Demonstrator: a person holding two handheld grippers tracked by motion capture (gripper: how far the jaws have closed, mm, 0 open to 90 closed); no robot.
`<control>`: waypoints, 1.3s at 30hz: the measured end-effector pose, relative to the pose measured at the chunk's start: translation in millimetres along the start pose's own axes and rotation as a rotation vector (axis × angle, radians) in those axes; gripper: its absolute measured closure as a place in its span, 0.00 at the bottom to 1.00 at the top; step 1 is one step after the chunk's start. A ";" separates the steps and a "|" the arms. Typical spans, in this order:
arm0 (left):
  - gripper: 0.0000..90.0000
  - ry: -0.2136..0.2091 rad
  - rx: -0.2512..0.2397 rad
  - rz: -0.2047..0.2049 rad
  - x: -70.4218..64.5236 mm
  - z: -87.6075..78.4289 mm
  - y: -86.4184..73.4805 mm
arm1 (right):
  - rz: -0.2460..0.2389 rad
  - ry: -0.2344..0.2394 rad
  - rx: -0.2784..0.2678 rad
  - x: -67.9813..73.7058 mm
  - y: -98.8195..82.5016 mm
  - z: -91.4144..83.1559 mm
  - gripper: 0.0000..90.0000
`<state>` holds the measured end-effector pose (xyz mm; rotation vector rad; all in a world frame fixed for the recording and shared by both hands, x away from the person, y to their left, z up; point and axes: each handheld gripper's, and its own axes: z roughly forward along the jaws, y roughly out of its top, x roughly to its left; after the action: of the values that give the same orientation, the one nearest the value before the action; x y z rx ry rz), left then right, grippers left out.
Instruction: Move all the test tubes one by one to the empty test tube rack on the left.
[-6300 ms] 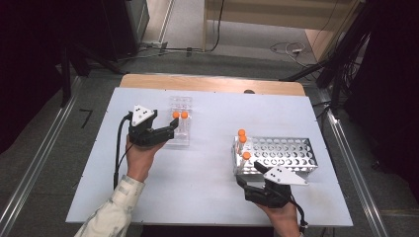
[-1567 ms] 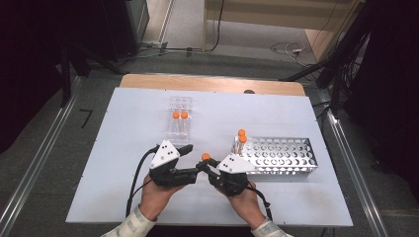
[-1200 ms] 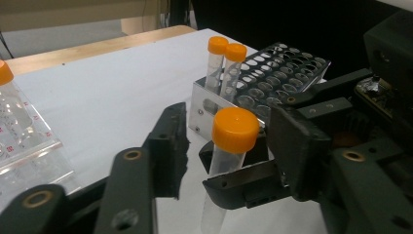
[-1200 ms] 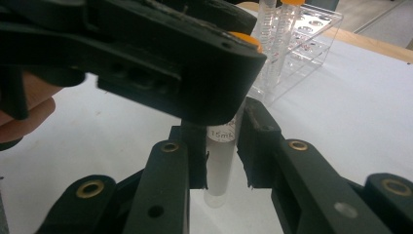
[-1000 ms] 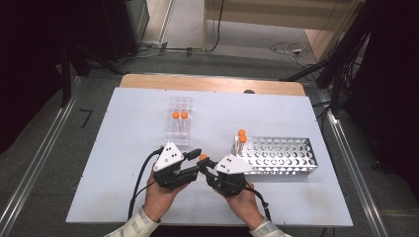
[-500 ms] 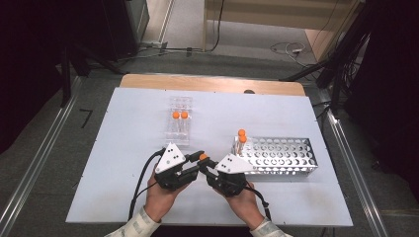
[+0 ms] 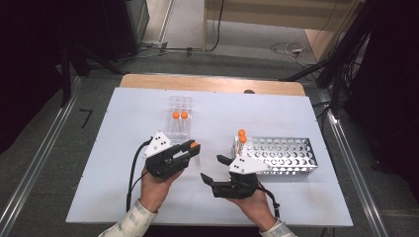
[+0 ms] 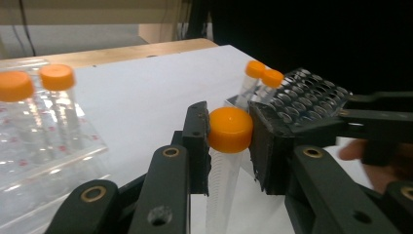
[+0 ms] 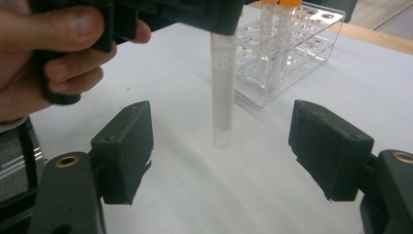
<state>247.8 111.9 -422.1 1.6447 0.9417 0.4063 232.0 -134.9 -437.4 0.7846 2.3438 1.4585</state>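
Clenched on the orange cap of a tube [image 8: 229, 129], the fingers [image 8: 197, 146] of my left gripper [image 7: 190, 148] hold it just under the cap's top, so the clear body hangs straight down and free, well above the white table [image 7: 123, 197]. I judge that grip is chosen to leave the whole length bare for another grab or for lowering into a hole. My right gripper [image 7: 216, 170] is spread wide, nothing between its pads [image 9: 124, 146], and the tube hangs ahead of the gap, its rounded tip clear of the table. Taking the metal rack [image 7: 286, 155] as the landmark: the held tube is to its left, near its left end where two capped tubes [image 7: 241, 136] stand; the clear rack [image 7: 179, 121] with two more tubes sits farther left and back. From above I see the layout and both hands side by side, but the tube's body is hidden. The left gripper view shows the pinch on the cap; the right gripper view shows the tip hanging free, and my left hand [image 9: 53, 53] wrapped around its handle.
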 end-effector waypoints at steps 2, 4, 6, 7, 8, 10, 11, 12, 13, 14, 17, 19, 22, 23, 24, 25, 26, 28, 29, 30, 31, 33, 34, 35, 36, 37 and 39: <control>0.78 0.015 -0.003 -0.001 3.0 -1.1 2.7 | -0.008 0.002 -0.006 0.5 -1.2 -6.6 0.25; 0.78 0.030 -0.007 -0.003 6.0 -2.3 4.9 | -0.015 -0.001 -0.009 0.5 -2.4 -12.3 0.24; 0.78 0.047 -0.013 -0.006 8.8 -2.9 6.5 | -0.015 -0.008 -0.013 -0.4 -3.1 -16.8 0.24; 0.78 0.056 -0.016 -0.009 10.1 -3.1 7.2 | -0.014 -0.013 -0.016 -1.1 -3.5 -18.7 0.24; 0.78 0.058 -0.020 -0.012 11.0 -3.4 8.1 | -0.011 -0.015 -0.016 -1.9 -4.0 -20.7 0.24; 0.78 0.062 -0.025 -0.014 11.8 -3.9 9.8 | -0.008 -0.022 -0.022 -3.4 -5.6 -24.1 0.23; 0.78 0.065 -0.025 -0.012 12.0 -4.1 10.6 | -0.006 -0.024 -0.022 -3.9 -6.6 -25.5 0.23; 0.78 0.065 -0.026 -0.010 12.1 -4.1 11.3 | -0.005 -0.028 -0.021 -4.3 -7.7 -26.8 0.23; 0.78 0.065 -0.027 -0.011 12.2 -4.2 12.1 | -0.003 -0.029 -0.019 -4.6 -8.7 -28.0 0.23; 0.78 0.065 -0.028 -0.009 12.4 -4.2 12.9 | -0.005 -0.031 -0.017 -5.1 -9.7 -29.0 0.23; 0.78 0.065 -0.036 -0.010 14.2 -4.9 15.9 | -0.003 -0.039 -0.011 -6.1 -12.9 -31.2 0.23; 0.78 0.067 -0.040 -0.011 16.2 -5.4 18.2 | -0.002 -0.042 -0.012 -6.9 -14.5 -32.7 0.23; 0.78 0.078 -0.040 -0.014 20.4 -5.0 22.1 | 0.001 -0.048 -0.008 -7.7 -16.0 -34.4 0.23; 0.78 0.084 -0.043 -0.017 22.3 -4.5 23.6 | 0.002 -0.050 -0.008 -8.2 -16.5 -35.1 0.23; 0.78 0.089 -0.043 -0.019 24.5 -4.1 25.4 | 0.003 -0.052 -0.008 -8.4 -17.0 -35.6 0.23; 0.78 0.093 -0.045 -0.022 26.8 -4.1 27.3 | 0.001 -0.056 -0.009 -8.7 -17.5 -36.2 0.23; 0.78 0.099 -0.050 -0.027 29.1 -3.9 29.1 | 0.001 -0.060 -0.010 -8.8 -18.1 -36.6 0.23; 0.78 0.110 -0.057 -0.031 33.7 -3.3 32.9 | 0.004 -0.064 -0.007 -9.2 -19.6 -37.9 0.23; 0.78 0.118 -0.059 -0.031 35.6 -2.8 34.8 | 0.006 -0.065 -0.006 -9.3 -20.4 -38.5 0.23; 0.78 0.128 -0.061 -0.031 37.7 -2.2 36.7 | 0.007 -0.067 -0.005 -9.5 -21.1 -39.3 0.23; 0.78 0.135 -0.064 -0.030 39.7 -1.5 38.6 | 0.009 -0.069 -0.006 -10.1 -21.8 -40.1 0.23; 0.78 0.144 -0.067 -0.032 43.7 -0.3 42.2 | 0.015 -0.073 -0.007 -11.6 -22.6 -41.9 0.23; 0.78 0.149 -0.068 -0.035 45.2 0.1 44.0 | 0.016 -0.074 -0.008 -12.8 -23.0 -42.8 0.24; 0.78 0.153 -0.072 -0.034 46.7 0.9 45.7 | 0.020 -0.077 -0.009 -13.6 -23.4 -43.6 0.23; 0.78 0.158 -0.074 -0.034 47.7 1.8 47.4 | 0.023 -0.077 -0.009 -14.3 -23.8 -44.2 0.24; 0.78 0.164 -0.072 -0.034 48.8 2.8 49.0 | 0.025 -0.080 -0.010 -14.7 -24.1 -44.7 0.24; 0.78 0.172 -0.075 -0.034 51.1 5.3 51.9 | 0.026 -0.081 -0.009 -15.3 -24.9 -45.2 0.24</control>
<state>302.1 145.1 -386.3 1.5415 1.0685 0.5603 214.8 -185.8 -439.7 0.8585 2.2740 1.4193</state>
